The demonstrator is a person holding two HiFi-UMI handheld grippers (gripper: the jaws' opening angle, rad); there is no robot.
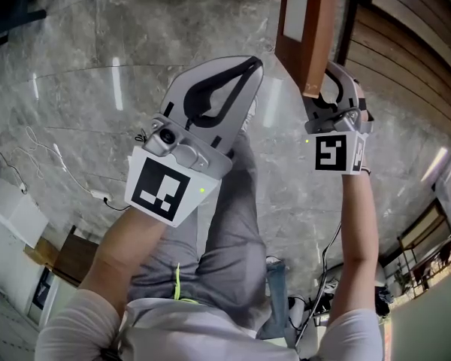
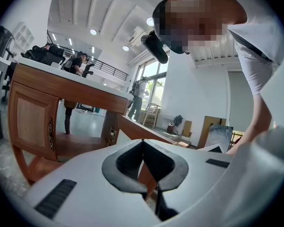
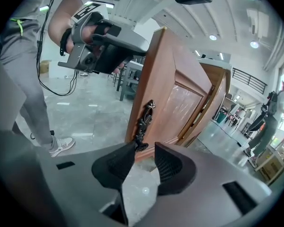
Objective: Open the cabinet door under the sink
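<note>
The wooden cabinet door stands swung out from the cabinet, its edge toward me. An ornate dark metal handle hangs near that edge. My right gripper is open, its black pads just short of the handle's lower end, with nothing between them. From the head view the right gripper sits against the door's lower edge. My left gripper hovers to the left over the floor, shut and empty, its tips meeting. The cabinet body with a white top shows in the left gripper view.
Grey marble floor lies below, with white cables at the left. The person's grey trouser legs and a shoe are close to the door. A slatted wooden wall runs along the right.
</note>
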